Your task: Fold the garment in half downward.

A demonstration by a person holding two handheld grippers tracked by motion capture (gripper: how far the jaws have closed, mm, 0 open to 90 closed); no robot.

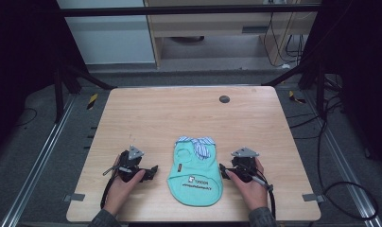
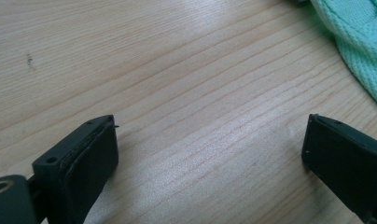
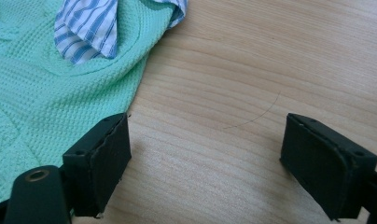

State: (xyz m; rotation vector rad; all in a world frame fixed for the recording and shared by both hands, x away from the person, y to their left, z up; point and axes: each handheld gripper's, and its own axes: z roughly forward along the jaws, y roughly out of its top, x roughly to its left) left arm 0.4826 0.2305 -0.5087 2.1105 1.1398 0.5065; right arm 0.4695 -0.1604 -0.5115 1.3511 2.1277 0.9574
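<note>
A mint-green pet shirt (image 1: 195, 172) with a striped collar lies flat on the wooden table (image 1: 179, 113), between the left tongs (image 1: 153, 171) and right tongs (image 1: 222, 170), both spread open and empty.

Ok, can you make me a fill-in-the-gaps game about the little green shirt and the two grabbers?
1. The small mint-green waffle-knit garment has a blue-and-white ____ collar.
2. It lies flat on the pale ____ table.
3. The left gripper and right gripper both have jaws standing ____.
4. The garment lies ____ the two grippers.

Missing words: striped; wooden; open; between
</note>
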